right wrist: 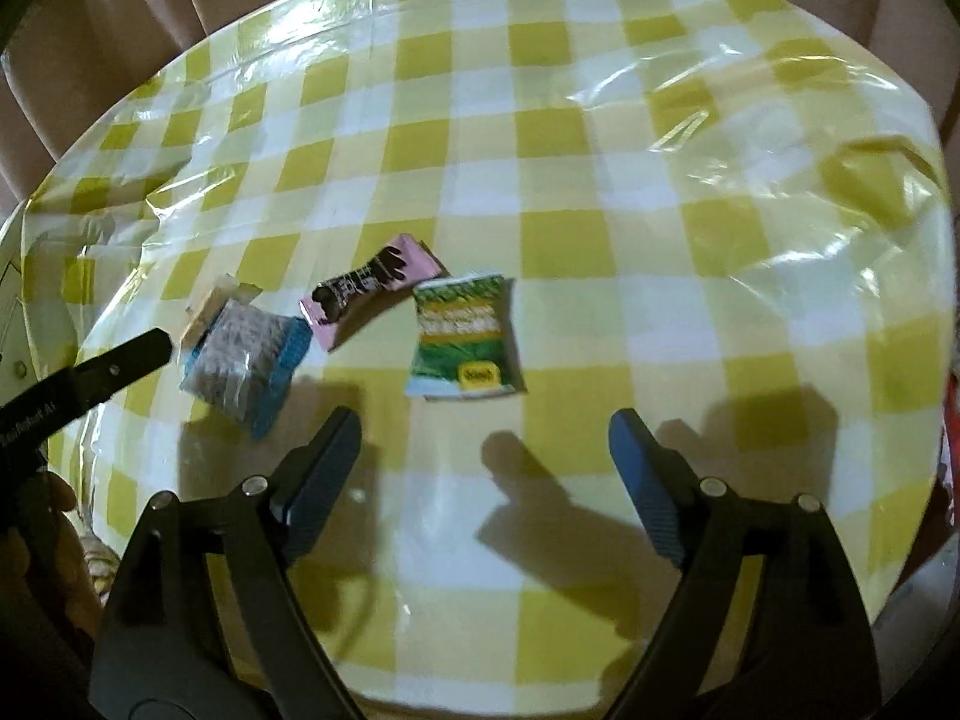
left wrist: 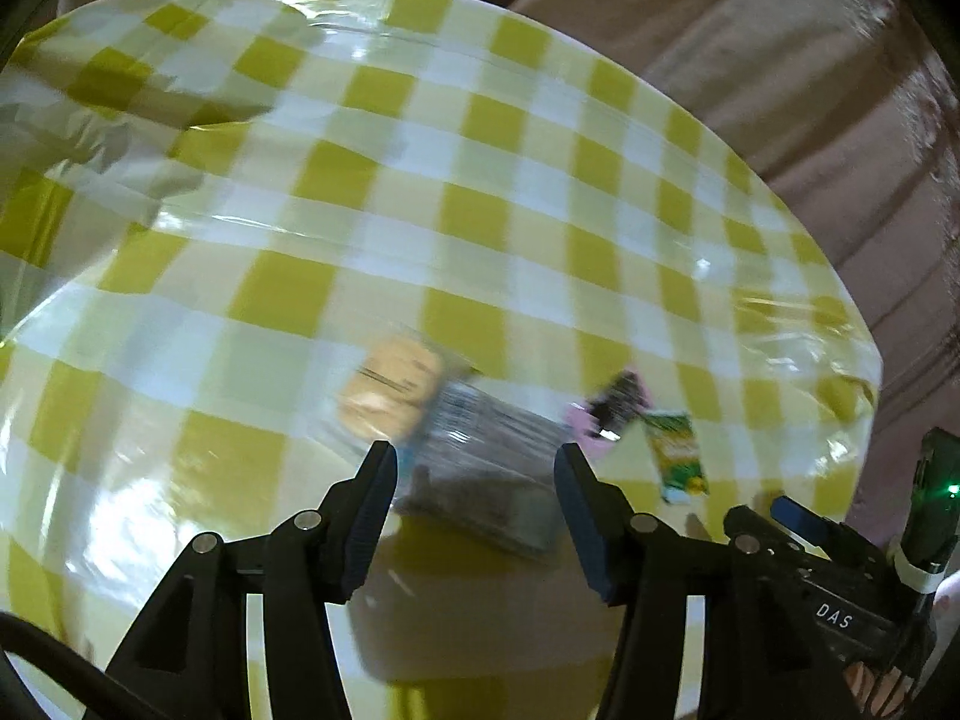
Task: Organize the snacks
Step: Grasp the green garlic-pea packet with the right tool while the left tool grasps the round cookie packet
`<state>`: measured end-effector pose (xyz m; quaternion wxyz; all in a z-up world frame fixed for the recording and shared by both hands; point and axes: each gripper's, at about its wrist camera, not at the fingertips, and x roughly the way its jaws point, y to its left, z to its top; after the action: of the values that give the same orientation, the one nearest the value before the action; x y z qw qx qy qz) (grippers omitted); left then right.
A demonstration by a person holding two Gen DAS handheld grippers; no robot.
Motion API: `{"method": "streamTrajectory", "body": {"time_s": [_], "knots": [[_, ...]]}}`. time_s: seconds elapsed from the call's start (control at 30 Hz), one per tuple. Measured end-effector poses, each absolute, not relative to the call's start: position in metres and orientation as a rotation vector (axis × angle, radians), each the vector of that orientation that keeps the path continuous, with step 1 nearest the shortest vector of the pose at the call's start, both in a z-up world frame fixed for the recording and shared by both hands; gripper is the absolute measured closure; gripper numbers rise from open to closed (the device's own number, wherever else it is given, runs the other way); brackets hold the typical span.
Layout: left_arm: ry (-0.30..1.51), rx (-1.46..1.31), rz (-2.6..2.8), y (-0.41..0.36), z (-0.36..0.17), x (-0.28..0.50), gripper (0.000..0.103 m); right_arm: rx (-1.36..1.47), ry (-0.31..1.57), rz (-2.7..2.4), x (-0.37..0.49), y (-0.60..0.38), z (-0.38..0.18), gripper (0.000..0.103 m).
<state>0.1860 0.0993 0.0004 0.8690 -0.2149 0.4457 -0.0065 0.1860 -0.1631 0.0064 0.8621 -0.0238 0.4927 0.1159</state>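
A round worktop [right wrist: 600,120] covered with a glossy yellow-and-white checked cloth is seen from both wrist views, with pinkish-brown folds of curtain [right wrist: 90,30] behind it. Four small snack packets are gathered in a loose cluster on the cloth.

In the right wrist view, a clear packet with blue edges [right wrist: 243,366] lies at the left of the cluster, and a pale biscuit packet [right wrist: 207,303] is tucked against its far left corner. A pink packet with a dark print [right wrist: 375,291] lies just beside it to the right, and a green packet with a yellow label [right wrist: 462,339] lies near the pink one, apart from it.

The right gripper [right wrist: 483,426] is held above bare cloth on the near side of the green packet. Its jaws are spread wide, and nothing is seen between them. One black finger of the left gripper [right wrist: 129,357] is seen entering from the left edge, close to the blue-edged packet.

In the blurred left wrist view, the left gripper [left wrist: 474,462] is poised over the clear packet [left wrist: 480,462], with the biscuit packet [left wrist: 390,393] beyond its left finger. Its jaws are parted, and the pads are not seen pressing on the packet. The pink packet [left wrist: 612,411] and the green packet [left wrist: 678,450] are seen to the right.
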Motion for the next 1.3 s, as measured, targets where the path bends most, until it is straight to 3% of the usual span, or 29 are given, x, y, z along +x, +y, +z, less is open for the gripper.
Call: {"method": "streamTrajectory", "body": {"time_s": [0.9,1.1,1.17,1.23,1.3], "knots": [[0.972,-0.318,-0.038,0.125,-0.041,0.234,0.046,-0.091,1.058,0.194,0.243,-0.134,-0.045,0.017],[0.973,-0.229,-0.058,0.118,-0.043,0.241,0.047,-0.128,1.034,0.169,0.244,-0.13,-0.047,0.027],[0.973,-0.224,-0.05,0.119,-0.043,0.24,0.056,-0.125,1.027,0.165,0.244,-0.131,-0.046,0.033],[0.972,-0.224,-0.045,0.12,-0.043,0.238,0.06,-0.122,1.018,0.163,0.241,-0.133,-0.045,0.049],[0.971,-0.232,-0.042,0.121,-0.043,0.238,0.061,-0.12,1.01,0.163,0.239,-0.134,-0.043,0.054]]}}
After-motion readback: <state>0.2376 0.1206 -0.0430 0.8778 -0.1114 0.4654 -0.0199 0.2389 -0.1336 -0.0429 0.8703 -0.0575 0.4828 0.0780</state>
